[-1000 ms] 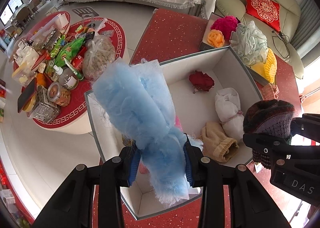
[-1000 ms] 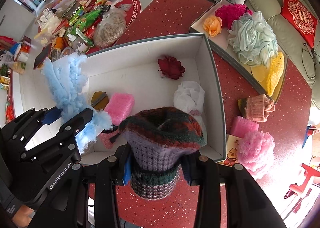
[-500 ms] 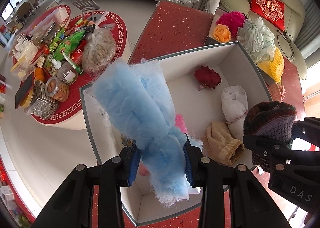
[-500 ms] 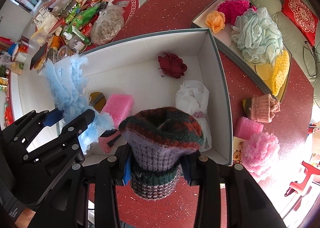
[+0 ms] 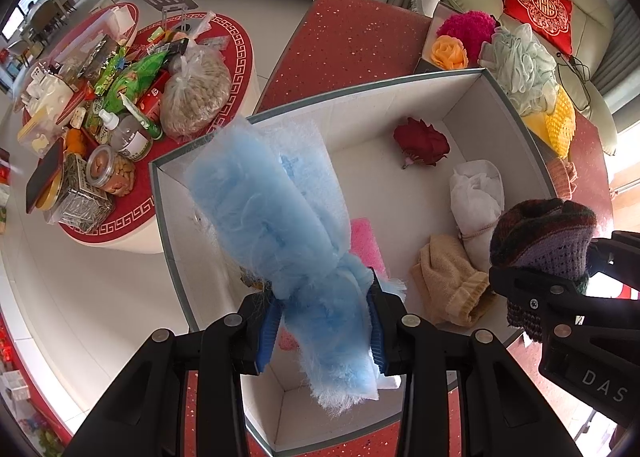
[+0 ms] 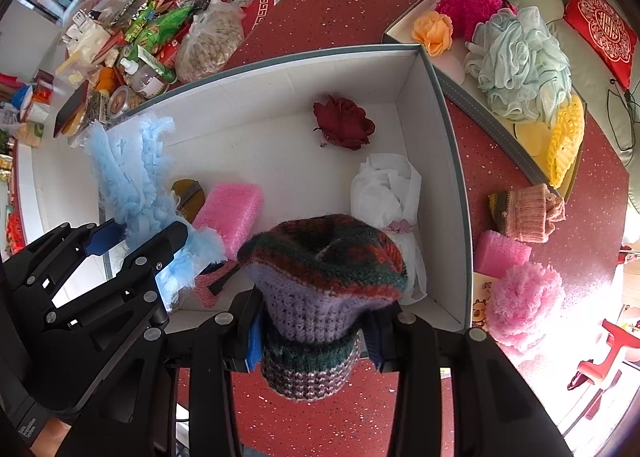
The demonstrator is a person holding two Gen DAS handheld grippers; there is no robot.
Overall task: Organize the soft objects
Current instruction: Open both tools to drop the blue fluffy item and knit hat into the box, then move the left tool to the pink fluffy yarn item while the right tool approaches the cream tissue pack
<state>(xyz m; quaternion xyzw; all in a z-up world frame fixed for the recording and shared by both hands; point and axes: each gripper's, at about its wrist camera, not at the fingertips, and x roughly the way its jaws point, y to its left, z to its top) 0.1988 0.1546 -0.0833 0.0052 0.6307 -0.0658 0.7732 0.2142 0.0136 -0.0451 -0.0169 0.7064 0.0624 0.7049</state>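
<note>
Soft objects fill both tools: the left tool pinches a fluffy blue duster cloth between its blue pads, and the right tool is clamped on a knitted hat of purple, green and rust yarn. Both hang over the near end of an open white box that sits on the red speckled tabletop. Below them on the box floor lie a pink sponge, a beige knit piece, a tied white cloth bundle and, farther in, a dark red fabric rose. Right of the box, on the tabletop, are a pink pompom, another pink sponge and a peach knit cuff. Beyond the far corner, a shallow tray carries an orange rose, a magenta pompom, a pale green bath pouf and a yellow knit piece. A round side table crowded with snacks stands to the left.
</note>
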